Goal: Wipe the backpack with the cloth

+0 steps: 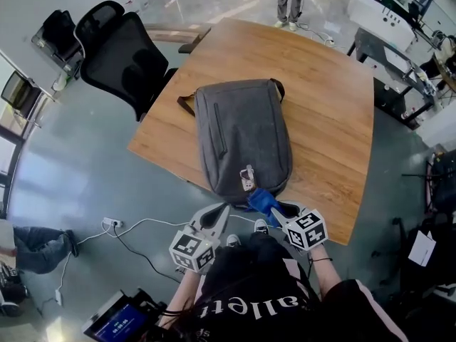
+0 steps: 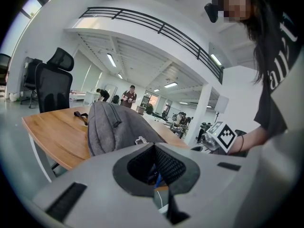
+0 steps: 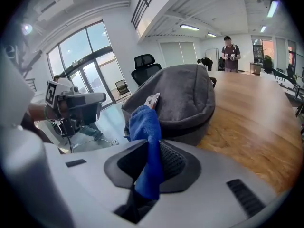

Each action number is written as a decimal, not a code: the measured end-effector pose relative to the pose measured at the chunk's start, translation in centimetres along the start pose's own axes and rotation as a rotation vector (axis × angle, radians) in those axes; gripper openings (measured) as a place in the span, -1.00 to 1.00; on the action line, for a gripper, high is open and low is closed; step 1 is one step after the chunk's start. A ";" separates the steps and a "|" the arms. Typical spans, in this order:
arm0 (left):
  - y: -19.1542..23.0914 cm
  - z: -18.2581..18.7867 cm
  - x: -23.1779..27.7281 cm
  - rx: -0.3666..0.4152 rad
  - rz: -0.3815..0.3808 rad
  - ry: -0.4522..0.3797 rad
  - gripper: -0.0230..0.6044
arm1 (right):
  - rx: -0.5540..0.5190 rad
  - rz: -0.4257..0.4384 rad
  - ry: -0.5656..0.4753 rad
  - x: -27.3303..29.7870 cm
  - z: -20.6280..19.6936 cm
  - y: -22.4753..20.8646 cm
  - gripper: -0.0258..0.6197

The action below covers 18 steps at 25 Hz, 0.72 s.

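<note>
right gripper (image 3: 153, 152) fingers clamp cloth (image 3: 145, 126) | left gripper (image 2: 154, 150) fingers together — empty | backpack (image 1: 242, 134) on table (image 1: 331, 95)

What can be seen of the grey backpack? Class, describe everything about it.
The backpack is grey, woven-looking fabric, softly filled, lying flat on the wooden table with its length running away from the person. A zip runs lengthwise on its upper face; dark brown straps show at the far end; a small pale tag sits at the near end, close to the table's edge. There the blue cloth, clamped in the right gripper, meets it or nearly does.
</note>
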<state>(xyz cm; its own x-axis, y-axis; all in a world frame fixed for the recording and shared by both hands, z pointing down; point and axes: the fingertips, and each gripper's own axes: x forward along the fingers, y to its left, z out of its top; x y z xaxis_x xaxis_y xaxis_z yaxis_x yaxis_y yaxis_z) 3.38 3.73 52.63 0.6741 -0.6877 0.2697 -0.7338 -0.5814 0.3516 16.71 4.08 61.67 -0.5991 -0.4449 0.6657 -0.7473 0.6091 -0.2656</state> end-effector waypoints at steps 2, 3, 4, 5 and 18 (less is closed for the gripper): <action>-0.2 0.1 0.9 0.001 0.003 -0.001 -0.92 | 0.006 -0.013 0.000 -0.5 -0.2 -1.5 -0.69; -0.3 0.4 1.2 0.001 0.003 -0.002 -0.92 | 0.009 -0.020 0.000 -0.8 -0.1 -2.2 -0.69; -0.5 0.7 1.5 0.001 0.001 -0.004 -0.92 | 0.012 -0.027 0.000 -1.1 0.1 -2.7 -0.69; -0.6 1.0 1.8 0.003 -0.002 -0.004 -0.92 | 0.015 -0.032 -0.001 -1.3 0.3 -3.3 -0.69; -1.4 2.5 5.7 0.018 0.017 -0.011 -0.92 | 0.018 -0.089 0.019 -3.1 1.0 -11.8 -0.69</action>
<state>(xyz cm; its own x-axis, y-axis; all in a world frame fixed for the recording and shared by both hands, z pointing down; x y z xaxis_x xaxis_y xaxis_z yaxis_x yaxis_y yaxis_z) 8.02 -0.45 51.40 0.6603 -0.7023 0.2661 -0.7469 -0.5768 0.3308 27.10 -2.39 62.02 -0.5250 -0.4840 0.7001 -0.8025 0.5556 -0.2177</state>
